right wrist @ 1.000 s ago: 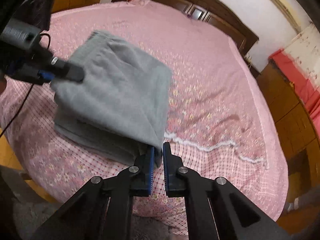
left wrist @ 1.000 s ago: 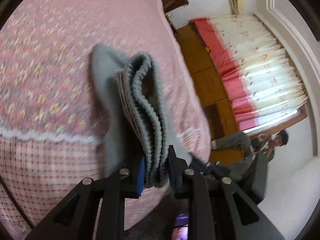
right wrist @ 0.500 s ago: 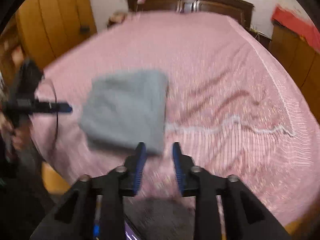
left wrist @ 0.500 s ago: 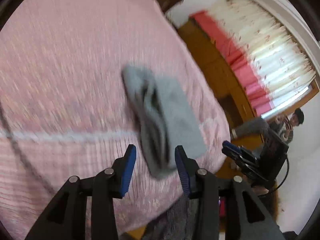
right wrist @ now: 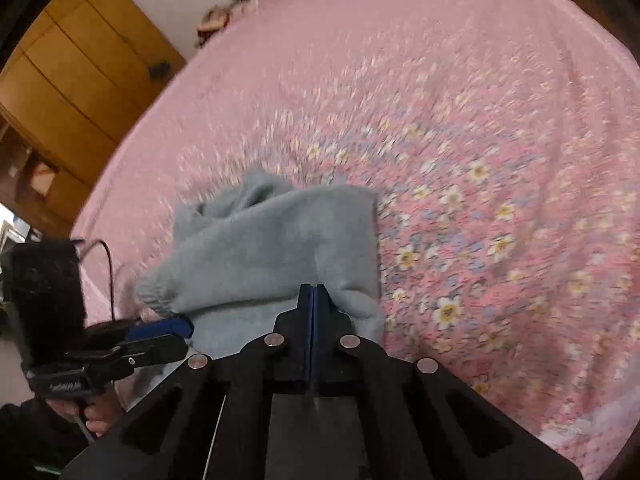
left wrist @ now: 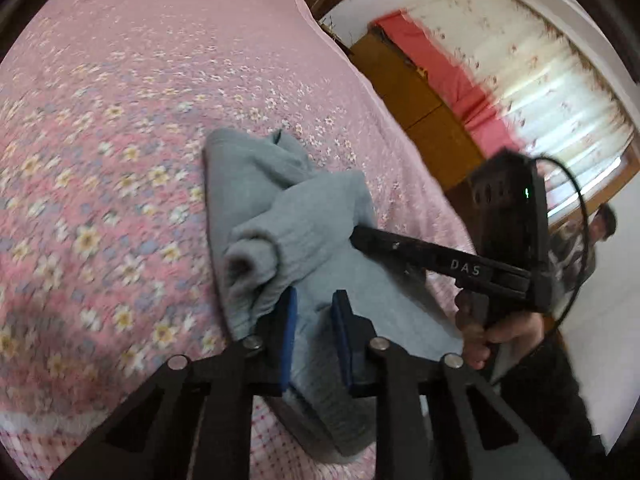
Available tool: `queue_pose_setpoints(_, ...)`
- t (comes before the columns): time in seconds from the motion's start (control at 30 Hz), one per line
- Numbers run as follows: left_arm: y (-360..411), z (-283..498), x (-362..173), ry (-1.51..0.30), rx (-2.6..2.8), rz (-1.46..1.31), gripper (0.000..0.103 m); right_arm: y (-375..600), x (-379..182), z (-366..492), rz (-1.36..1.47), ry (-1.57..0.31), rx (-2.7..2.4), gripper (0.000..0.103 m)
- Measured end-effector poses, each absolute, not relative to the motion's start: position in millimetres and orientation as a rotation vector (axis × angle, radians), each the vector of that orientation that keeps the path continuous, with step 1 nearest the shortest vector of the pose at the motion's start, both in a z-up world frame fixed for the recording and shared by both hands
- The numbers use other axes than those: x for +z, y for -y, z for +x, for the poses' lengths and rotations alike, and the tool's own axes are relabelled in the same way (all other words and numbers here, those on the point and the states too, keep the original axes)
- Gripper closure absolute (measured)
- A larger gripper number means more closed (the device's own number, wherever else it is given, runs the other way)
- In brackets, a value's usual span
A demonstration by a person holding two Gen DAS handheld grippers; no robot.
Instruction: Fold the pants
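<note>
the folded grey pants are lain on the bed. their near edge is clamped by the just-narrowed left tongs. the right tongs are pressed fully closed, just after closing, over the cloth.

The grey pants are soft, matt knit cloth with a fleecy nap, their cuff ribbed. They lie on a bedspread of matt pink cotton-like cloth printed with small flowers. The left claw is matt black plastic with shiny round metal rivets and blue rubbery pads. The right claw has the same finish. The wardrobe is smooth, varnished wood. The curtain is thin, light cloth.
</note>
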State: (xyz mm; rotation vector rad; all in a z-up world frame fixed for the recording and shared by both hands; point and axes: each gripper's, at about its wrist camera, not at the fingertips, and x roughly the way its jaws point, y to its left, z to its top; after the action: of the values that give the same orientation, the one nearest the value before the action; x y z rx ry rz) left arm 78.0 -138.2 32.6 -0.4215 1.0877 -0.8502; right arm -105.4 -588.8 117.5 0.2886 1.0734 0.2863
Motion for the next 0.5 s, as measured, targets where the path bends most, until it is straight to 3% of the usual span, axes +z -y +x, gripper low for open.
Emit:
queue_pose_setpoints(0.17, 121, 73, 33, -1.063, -0.836, -0.377, 0.083, 585, 138, -154, 0.174, -1.002, 0.380, 0.103)
queue_pose_setpoints(0.5, 167, 65, 34, -1.045, -0.820, -0.392, 0.084, 628, 119, -207, 0.079, -1.165, 0.222, 0.103)
